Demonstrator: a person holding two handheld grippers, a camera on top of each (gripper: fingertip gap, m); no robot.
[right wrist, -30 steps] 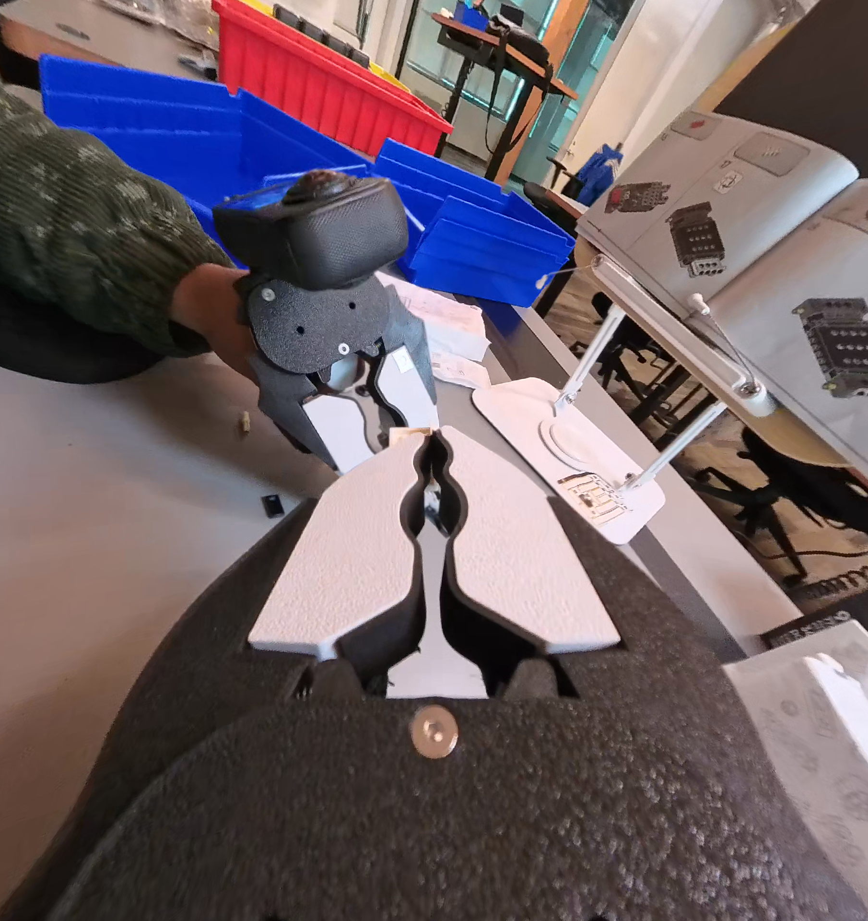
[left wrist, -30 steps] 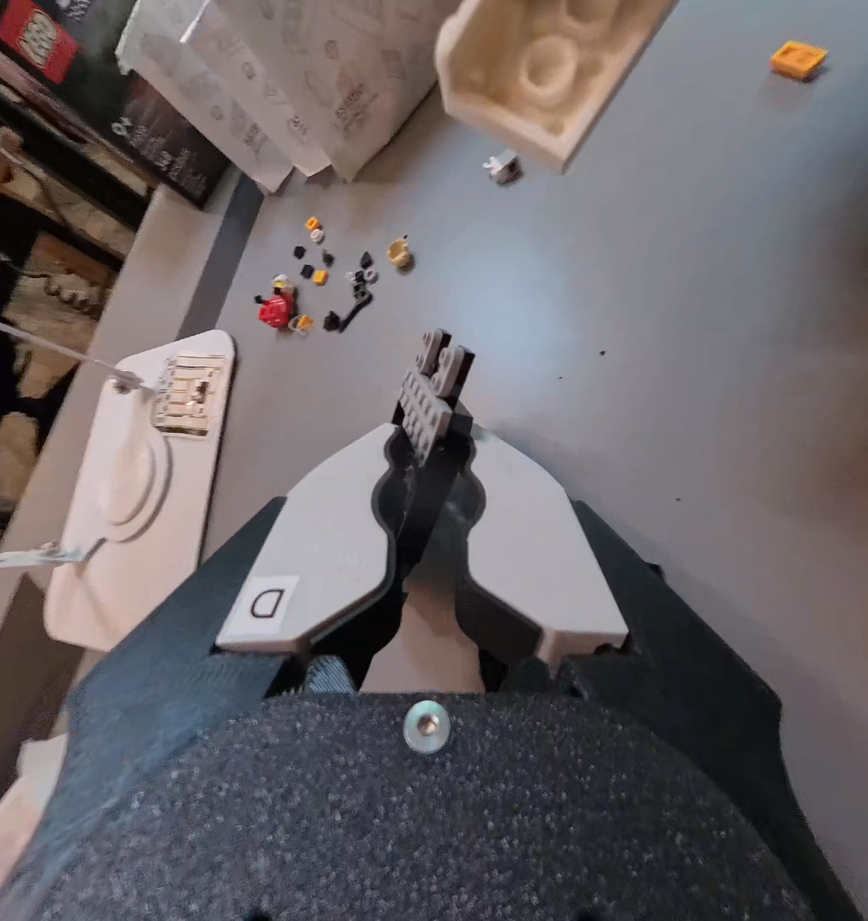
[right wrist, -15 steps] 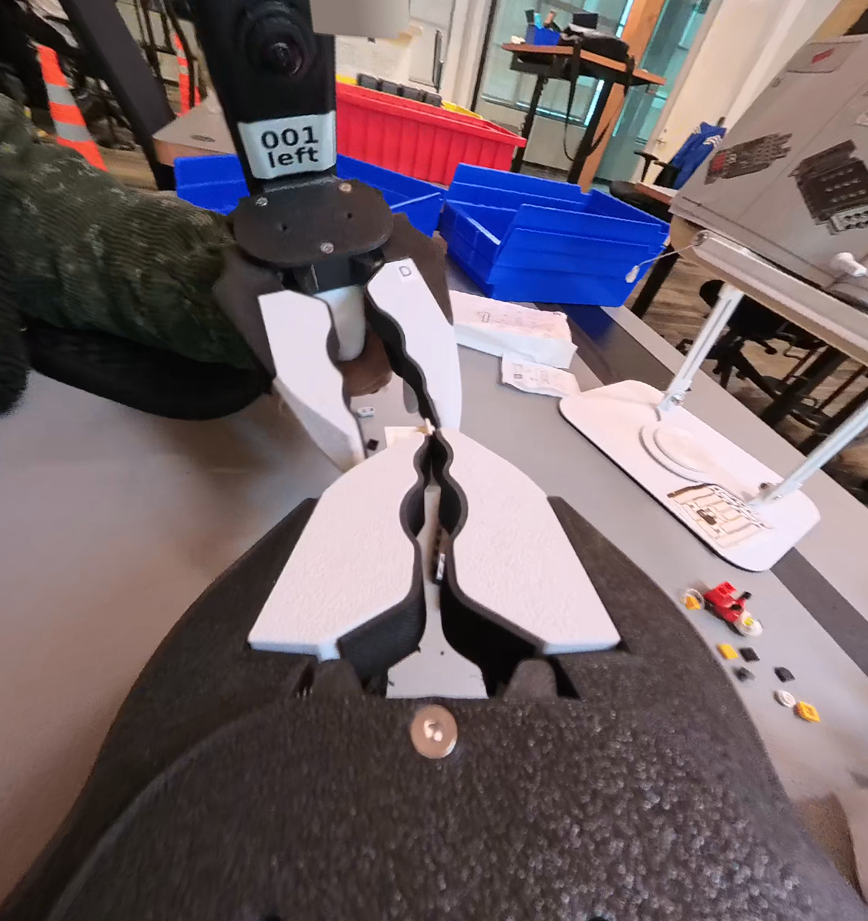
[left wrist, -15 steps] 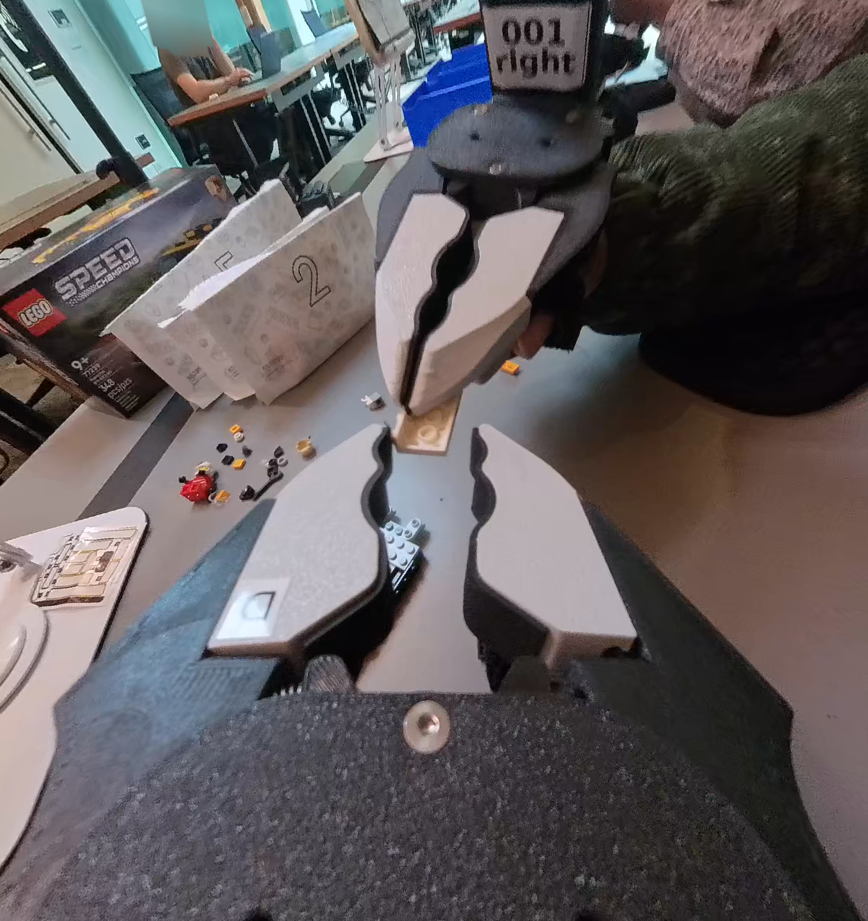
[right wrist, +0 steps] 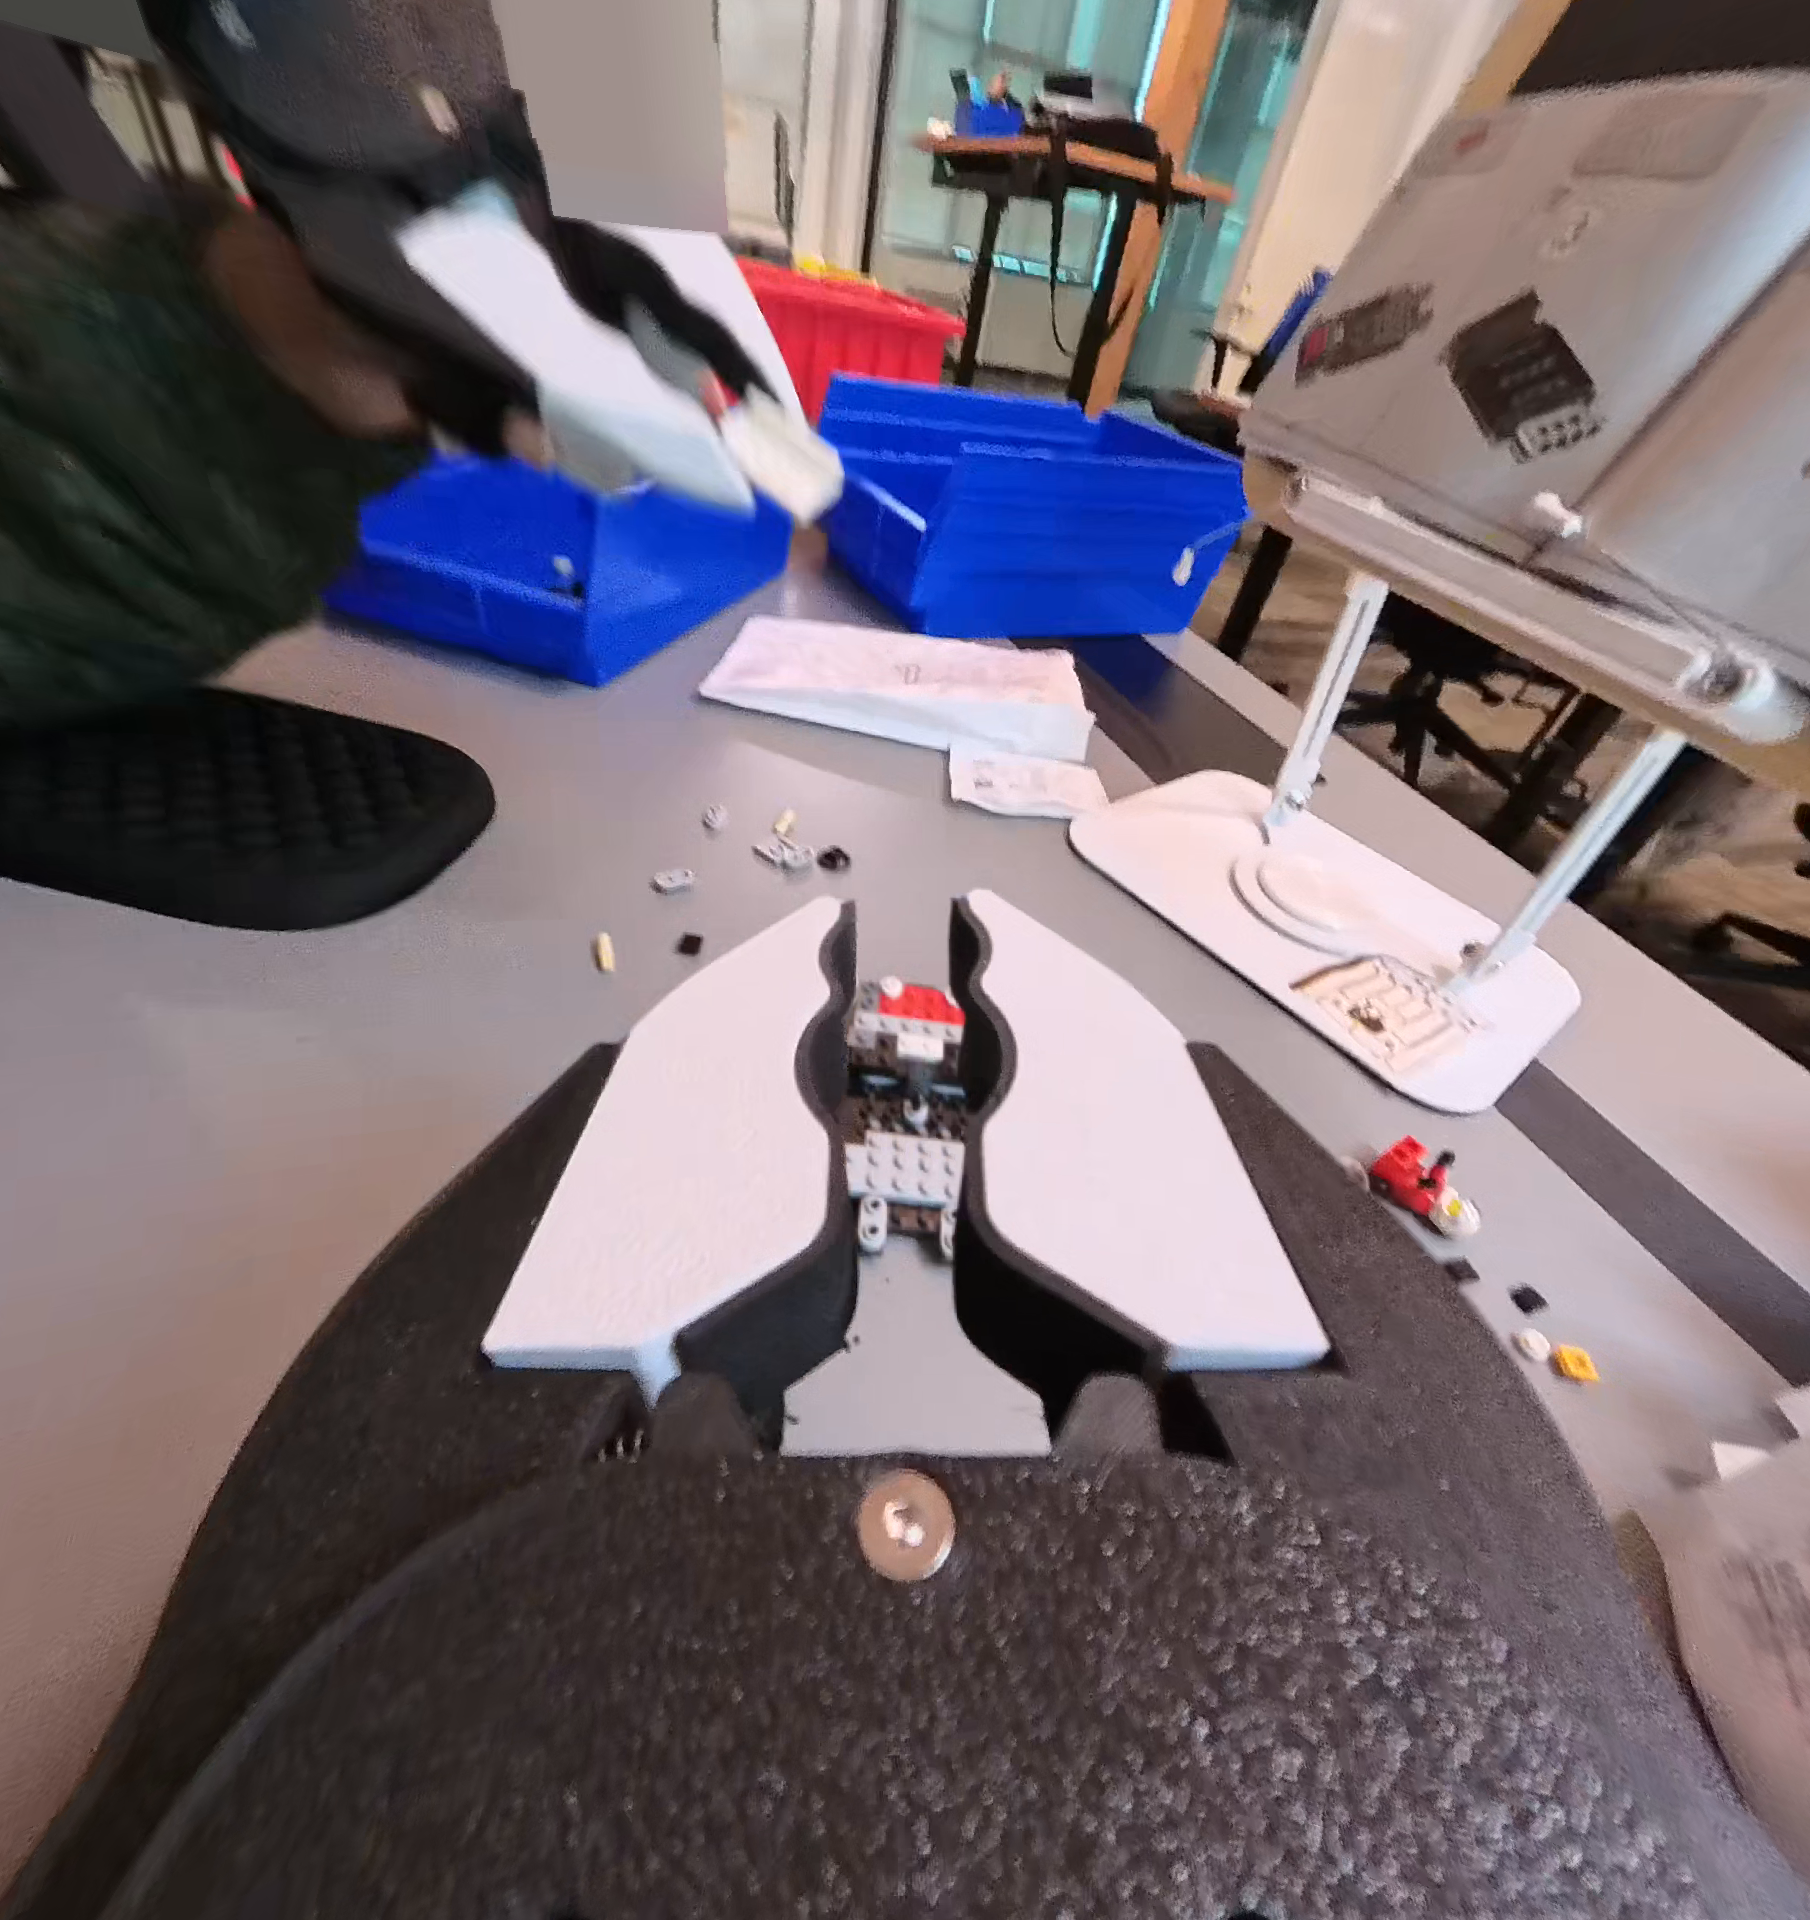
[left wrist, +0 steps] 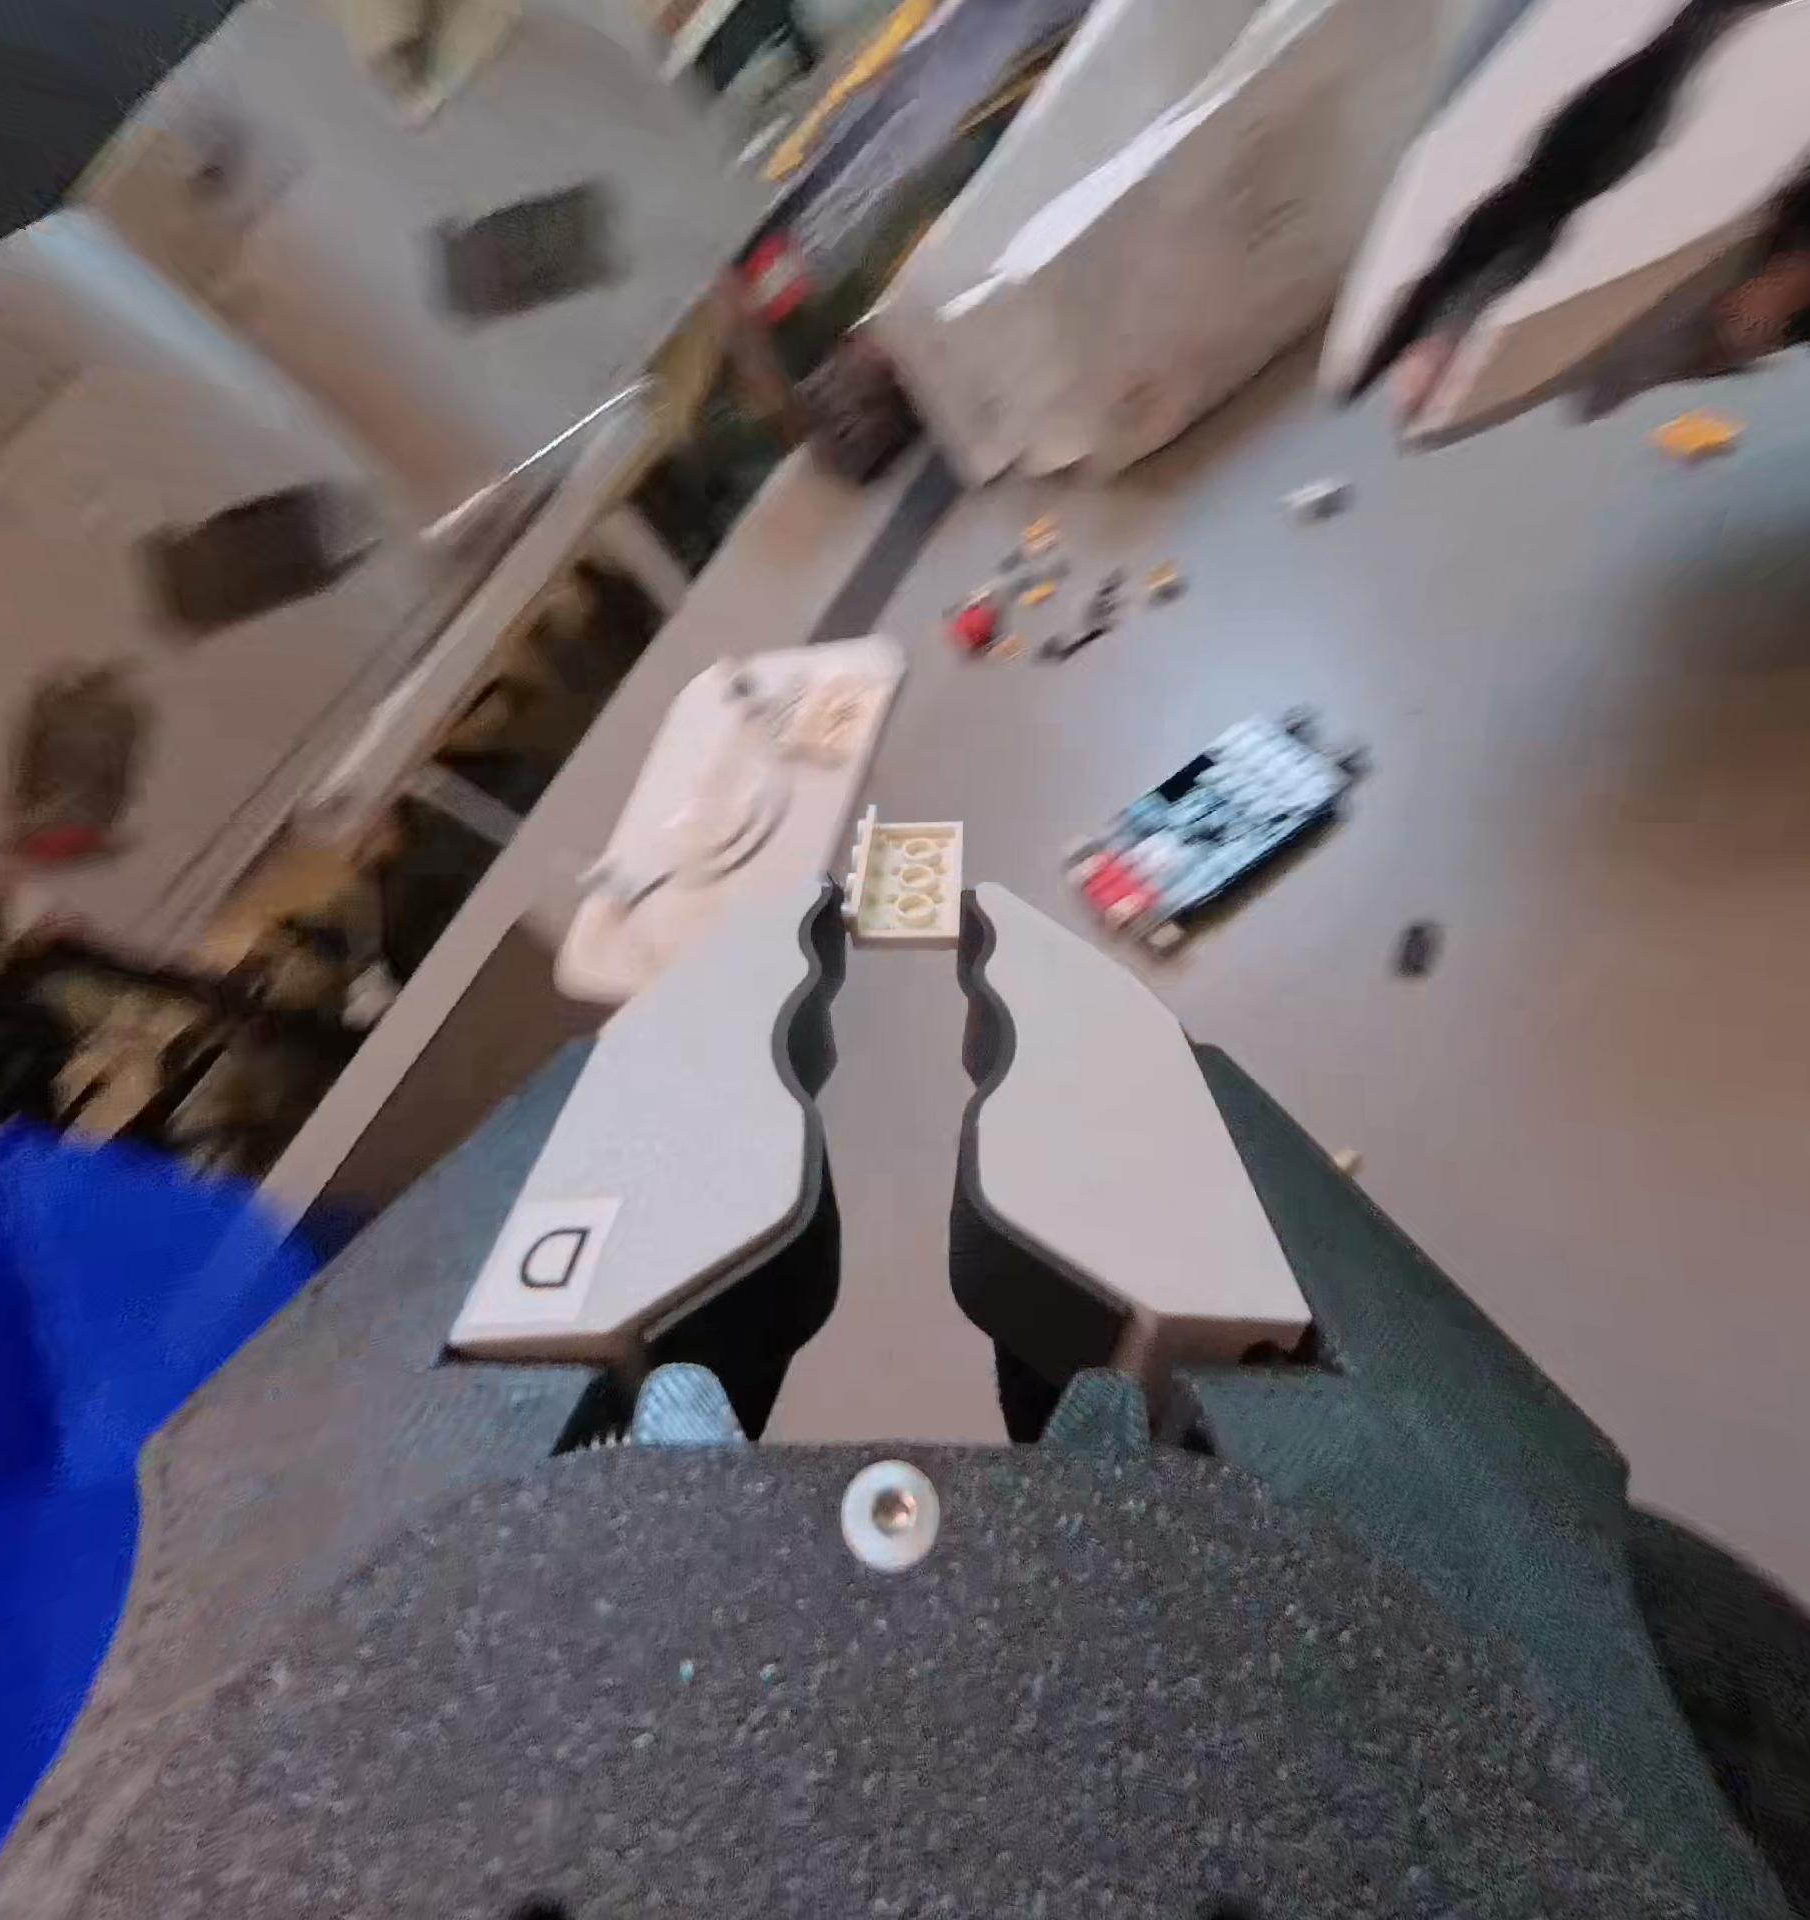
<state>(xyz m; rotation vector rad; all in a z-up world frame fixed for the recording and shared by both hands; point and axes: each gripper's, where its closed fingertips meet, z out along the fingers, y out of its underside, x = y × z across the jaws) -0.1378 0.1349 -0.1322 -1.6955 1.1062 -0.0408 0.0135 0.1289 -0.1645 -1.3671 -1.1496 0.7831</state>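
Note:
My left gripper [left wrist: 901, 914] is shut on a small cream plate brick [left wrist: 911, 883], held at the fingertips with its underside toward the camera, above the grey table [left wrist: 1503, 1039]. The right wrist view shows it blurred at upper left, with the cream plate [right wrist: 785, 462] at its tip. My right gripper [right wrist: 901, 914] is open and holds nothing. A grey, black and red brick assembly [right wrist: 906, 1101] lies on the table below the gap between its fingers; neither pad presses on it. The assembly also shows, blurred, in the left wrist view [left wrist: 1213, 831].
Blue bins [right wrist: 1026, 540] and a red bin [right wrist: 849, 322] stand at the back. A white stand base [right wrist: 1327, 935] and papers [right wrist: 901, 675] lie to the right. Small loose pieces [right wrist: 776, 852], a red piece [right wrist: 1410, 1174] and a black mat [right wrist: 194, 810] are on the table. About 15 cm separates my left fingertips from my right.
My left gripper let the assembly down on the table, then shut on the cream plate that my right gripper held out. My right gripper opened and let go; the left swung away with the plate.

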